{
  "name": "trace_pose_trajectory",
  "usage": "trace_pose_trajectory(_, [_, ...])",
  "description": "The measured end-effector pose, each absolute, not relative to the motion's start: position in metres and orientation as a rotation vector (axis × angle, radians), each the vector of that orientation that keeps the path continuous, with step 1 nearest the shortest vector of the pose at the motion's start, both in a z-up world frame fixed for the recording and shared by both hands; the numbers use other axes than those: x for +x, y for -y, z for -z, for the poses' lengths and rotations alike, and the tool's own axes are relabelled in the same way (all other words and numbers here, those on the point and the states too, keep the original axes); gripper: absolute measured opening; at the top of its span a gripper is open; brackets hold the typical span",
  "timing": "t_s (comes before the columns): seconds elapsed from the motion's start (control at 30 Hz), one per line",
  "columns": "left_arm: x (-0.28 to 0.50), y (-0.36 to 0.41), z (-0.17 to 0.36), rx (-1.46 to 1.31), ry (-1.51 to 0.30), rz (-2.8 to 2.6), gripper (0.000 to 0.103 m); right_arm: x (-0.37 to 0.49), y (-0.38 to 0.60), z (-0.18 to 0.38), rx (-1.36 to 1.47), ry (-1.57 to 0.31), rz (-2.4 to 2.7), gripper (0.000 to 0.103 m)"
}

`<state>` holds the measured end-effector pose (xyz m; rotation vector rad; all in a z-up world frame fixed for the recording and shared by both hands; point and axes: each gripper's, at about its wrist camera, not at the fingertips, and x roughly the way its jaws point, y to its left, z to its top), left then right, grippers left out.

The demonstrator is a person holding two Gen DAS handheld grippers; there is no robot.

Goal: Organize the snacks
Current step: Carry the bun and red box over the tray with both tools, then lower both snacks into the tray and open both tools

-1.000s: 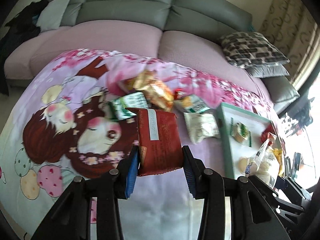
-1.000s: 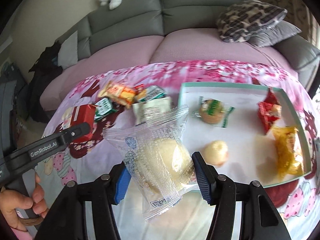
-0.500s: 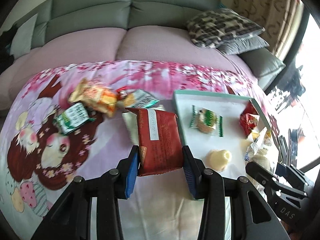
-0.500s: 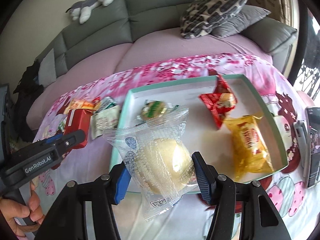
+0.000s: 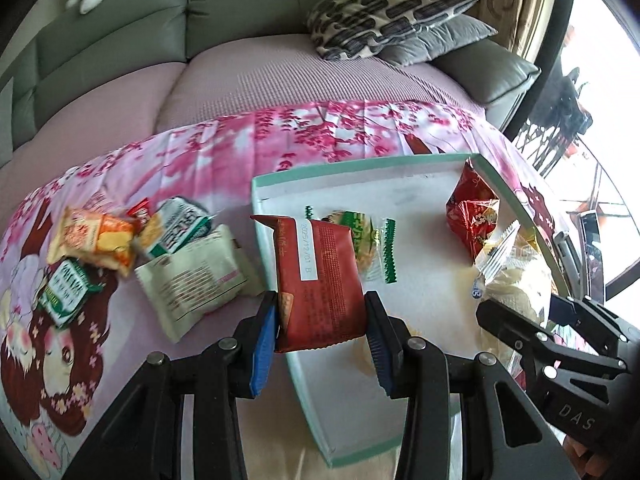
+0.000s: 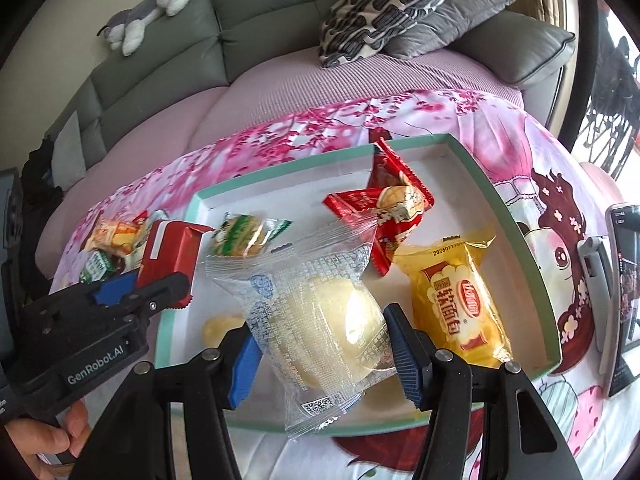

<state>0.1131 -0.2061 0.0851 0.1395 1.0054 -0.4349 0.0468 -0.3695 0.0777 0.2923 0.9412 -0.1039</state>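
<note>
Over the tray (image 6: 516, 216), each tool (image 5: 322, 334) (image 6: 322, 354) grips a packet.

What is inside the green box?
In the green box lie a yellow bread pack, red snack packs, a green-wrapped cake and a small yellow piece. The held clear bag hides some floor.

Black left gripper (image 5: 322, 336), blue-padded jaws, silver screws, white GenRobot.AI lettering, bare hand (image 6: 44, 444)

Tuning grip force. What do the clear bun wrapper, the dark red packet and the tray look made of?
Clear bun wrapper: thin glossy plastic film; see-through, crinkled, glare.
Dark red packet: likely matte printed film; dull face, crimped end.
Tray: probably cardboard; flat white floor, thin teal walls.
</note>
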Motion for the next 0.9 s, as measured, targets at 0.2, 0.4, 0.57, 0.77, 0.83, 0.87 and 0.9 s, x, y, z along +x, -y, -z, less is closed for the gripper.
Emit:
trace_pose_trajectory(0.2, [0.128,0.219,-0.075,0.152,-1.022,0.447,0.044,0.061,0.376,-0.070,0.292,-0.958,0.109,0.061])
trace_pose_trajectory(0.4, [0.134,0.226,-0.070,0.144,-1.038,0.459,0.045,0.069,0.379,-0.066,0.300,-0.971,0.123,0.062])
trace_pose_trajectory(0.57, [0.133,0.221,-0.075,0.126,-1.032,0.457,0.055,0.067,0.377,-0.067,0.291,-0.983,0.123,0.065])
trace_pose_trajectory(0.77, [0.125,0.209,-0.090,0.110,-1.009,0.436,0.064,0.057,0.367,-0.081,0.280,-0.966,0.114,0.069])
trace_pose_trajectory(0.83, [0.122,0.202,-0.094,0.102,-1.006,0.413,0.065,0.052,0.362,-0.087,0.273,-0.960,0.114,0.072])
trace_pose_trajectory(0.87, [0.121,0.198,-0.096,0.099,-1.006,0.399,0.065,0.050,0.359,-0.090,0.268,-0.956,0.113,0.073])
trace_pose_trajectory(0.9, [0.119,0.193,-0.098,0.095,-1.005,0.379,0.070,0.047,0.356,-0.093,0.264,-0.954,0.112,0.073])
